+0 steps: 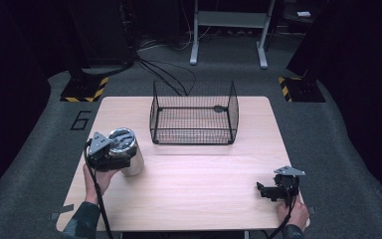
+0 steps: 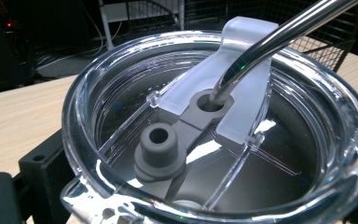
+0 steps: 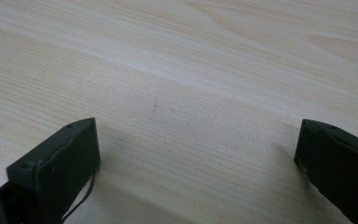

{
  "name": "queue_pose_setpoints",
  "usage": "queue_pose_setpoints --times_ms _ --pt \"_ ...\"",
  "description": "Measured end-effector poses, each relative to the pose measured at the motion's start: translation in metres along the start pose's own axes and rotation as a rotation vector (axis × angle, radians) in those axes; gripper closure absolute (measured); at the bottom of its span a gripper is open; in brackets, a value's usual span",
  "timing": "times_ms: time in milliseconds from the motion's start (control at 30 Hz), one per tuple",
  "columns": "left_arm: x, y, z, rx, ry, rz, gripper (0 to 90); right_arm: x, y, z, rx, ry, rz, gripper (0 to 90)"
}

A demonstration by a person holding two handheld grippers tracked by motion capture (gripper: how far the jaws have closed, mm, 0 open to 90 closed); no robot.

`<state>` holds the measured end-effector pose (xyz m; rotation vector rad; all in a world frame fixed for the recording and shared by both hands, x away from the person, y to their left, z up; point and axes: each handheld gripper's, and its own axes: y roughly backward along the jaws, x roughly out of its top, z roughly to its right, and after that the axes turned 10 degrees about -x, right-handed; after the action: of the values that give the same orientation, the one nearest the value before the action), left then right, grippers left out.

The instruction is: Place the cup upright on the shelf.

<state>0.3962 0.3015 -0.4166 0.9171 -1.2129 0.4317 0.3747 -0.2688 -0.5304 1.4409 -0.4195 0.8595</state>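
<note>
Left gripper clamped on steel tumbler near the table's left edge, wire basket behind. Right gripper jaws apart near right front corner, bare wood between; dark carpeted room.

On the desk two things stand in the way. The wire basket takes the middle of the far edge, and the steel tumbler, with the left gripper at it, stands near the left edge. Between them a narrow strip of bare wood is open. The wide middle and the near edge are free up to the right gripper at the near right corner.
</note>
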Motion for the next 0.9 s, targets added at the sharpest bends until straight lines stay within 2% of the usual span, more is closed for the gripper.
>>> queue_pose_setpoints --times_ms 533,900 --pt "0.019 -0.011 0.017 -0.063 -0.053 -0.009 3.9 0.000 0.000 0.000 0.000 0.000 0.000 0.0" --pt "0.029 -0.023 0.025 -0.101 -0.068 -0.015 3.9 0.000 0.000 0.000 0.000 0.000 0.001 0.0"
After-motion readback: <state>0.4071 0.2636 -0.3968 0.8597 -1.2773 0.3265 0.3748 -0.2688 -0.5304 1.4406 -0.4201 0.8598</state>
